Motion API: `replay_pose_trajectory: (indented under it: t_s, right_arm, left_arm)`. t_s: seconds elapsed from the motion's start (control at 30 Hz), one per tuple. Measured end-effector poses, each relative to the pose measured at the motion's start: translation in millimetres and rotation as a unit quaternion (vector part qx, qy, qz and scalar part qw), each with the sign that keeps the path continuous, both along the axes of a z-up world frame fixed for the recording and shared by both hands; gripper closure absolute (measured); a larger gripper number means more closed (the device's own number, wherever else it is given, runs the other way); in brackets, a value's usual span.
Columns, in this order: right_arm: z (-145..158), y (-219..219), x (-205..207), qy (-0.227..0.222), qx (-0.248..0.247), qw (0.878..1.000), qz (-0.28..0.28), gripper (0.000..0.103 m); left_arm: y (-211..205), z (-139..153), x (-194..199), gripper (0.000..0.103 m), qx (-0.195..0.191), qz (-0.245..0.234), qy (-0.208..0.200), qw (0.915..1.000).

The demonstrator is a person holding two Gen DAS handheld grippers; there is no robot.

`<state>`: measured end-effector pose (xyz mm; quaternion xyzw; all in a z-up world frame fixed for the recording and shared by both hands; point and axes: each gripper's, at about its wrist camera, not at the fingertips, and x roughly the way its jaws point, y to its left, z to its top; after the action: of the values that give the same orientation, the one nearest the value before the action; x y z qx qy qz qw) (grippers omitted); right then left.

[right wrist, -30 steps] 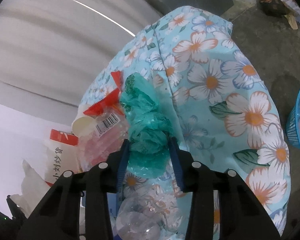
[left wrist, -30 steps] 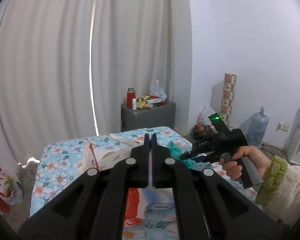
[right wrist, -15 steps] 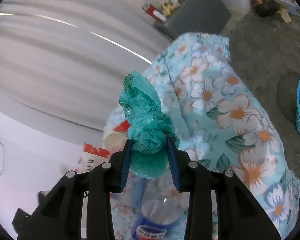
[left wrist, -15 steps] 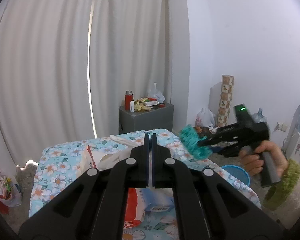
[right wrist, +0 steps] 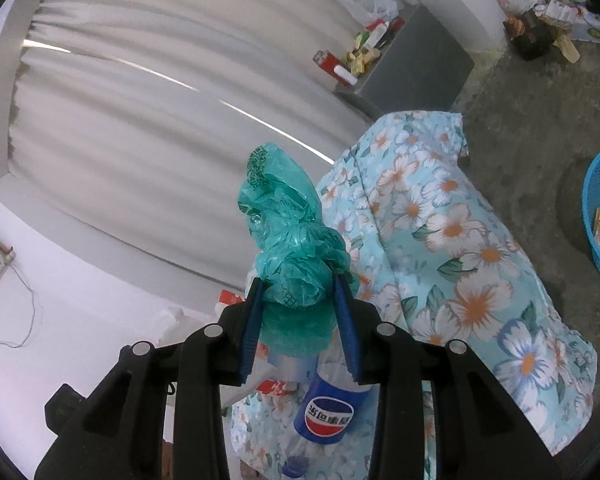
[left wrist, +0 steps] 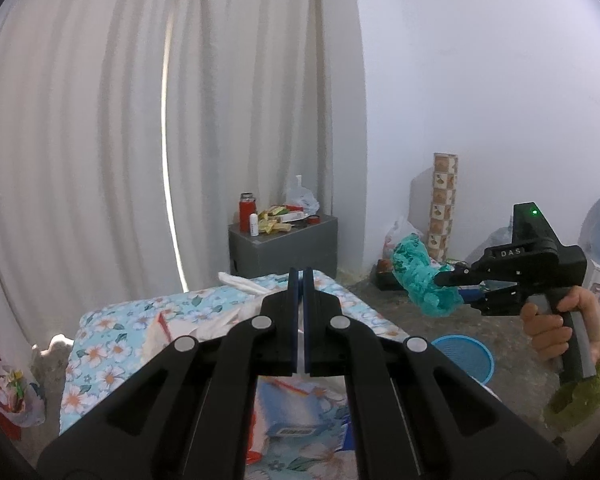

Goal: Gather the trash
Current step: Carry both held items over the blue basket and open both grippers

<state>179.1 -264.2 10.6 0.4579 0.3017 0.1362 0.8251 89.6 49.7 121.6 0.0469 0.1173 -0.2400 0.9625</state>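
A crumpled green plastic bag (right wrist: 288, 248) sits clamped in the jaws of the right gripper (right wrist: 300, 300), held in the air off the worktop's (right wrist: 452, 240) right edge above a blue basket (left wrist: 462, 354). The left gripper (left wrist: 300, 280), jaws together and empty, hangs over the floral-clothed worktop, where a Pepsi bottle (right wrist: 326, 412) lies near its front edge.

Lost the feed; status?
Left gripper shut, empty. Right gripper shut on crumpled green plastic bag, clear of table. Blue mesh basket unobstructed.

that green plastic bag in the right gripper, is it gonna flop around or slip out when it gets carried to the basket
Probably floppy: the green plastic bag is thin, crumpled film bulging past the right gripper. Likely very light, so it shouldn't sag much. It looks bunched thickly between the pads, so slipping seems unlikely, though loose folds could snag.
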Motion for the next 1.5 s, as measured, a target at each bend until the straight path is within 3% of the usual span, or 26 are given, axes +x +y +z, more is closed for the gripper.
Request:
replay_pose_trajectory:
  t_s: [0.4,0.53,0.67,0.8,0.9,1.03,1.17,1.33,1.37,1.43,1.47,1.5]
  right_arm:
    - [-10.7,-53.7,-51.5,-0.022,0.032,0.998,-0.057,0.068]
    - [-18.9,-80.9,-74.3,-0.023,0.036,0.995,-0.093,0.068]
    - [-32.5,-117.0,-104.2,-0.012,0.024,0.988,-0.154,0.068]
    - [-58.6,-157.3,-134.0,0.025,0.005,0.974,-0.224,0.068]
    - [-88.0,-181.5,-143.7,0.062,0.012,0.964,-0.257,0.068]
    - [-133.4,-210.0,-148.9,0.107,0.033,0.954,-0.279,0.068]
    - [-174.4,-233.2,-142.2,0.146,0.048,0.944,-0.292,0.068]
    - [-226.4,-269.1,-120.4,0.205,0.054,0.93,-0.299,0.062]
    - [-234.8,-276.5,-117.2,0.212,0.054,0.928,-0.303,0.06]
    - [-256.7,-290.2,-110.2,0.232,0.049,0.919,-0.314,0.043]
    - [-264.8,-294.7,-108.5,0.248,0.045,0.913,-0.32,0.043]
    - [-273.2,-298.0,-108.3,0.264,0.039,0.909,-0.321,0.043]
  left_arm:
    - [-73.8,15.5,10.5,0.103,0.003,-0.071,0.014,0.9974]
    - [-118.4,20.2,16.5,0.103,0.009,-0.111,0.026,0.9934]
    - [-177.1,17.9,30.4,0.103,0.022,-0.161,0.064,0.9846]
    - [-244.7,4.8,49.5,0.103,0.037,-0.213,0.119,0.9691]
    - [-301.0,-19.9,70.8,0.103,0.06,-0.241,0.175,0.9525]
    - [-379.2,-73.7,96.3,0.103,0.116,-0.249,0.244,0.9301]
    - [-434.7,-127.5,117.2,0.103,0.164,-0.248,0.284,0.9116]
    - [-489.0,-192.5,138.5,0.103,0.191,-0.247,0.343,0.886]
    - [-497.6,-203.0,144.6,0.096,0.188,-0.251,0.356,0.8804]
    - [-511.0,-226.8,152.9,0.073,0.187,-0.25,0.383,0.8695]
    - [-515.2,-236.3,154.9,0.064,0.188,-0.243,0.39,0.8681]
    - [-517.0,-243.1,157.2,0.064,0.187,-0.238,0.395,0.8675]
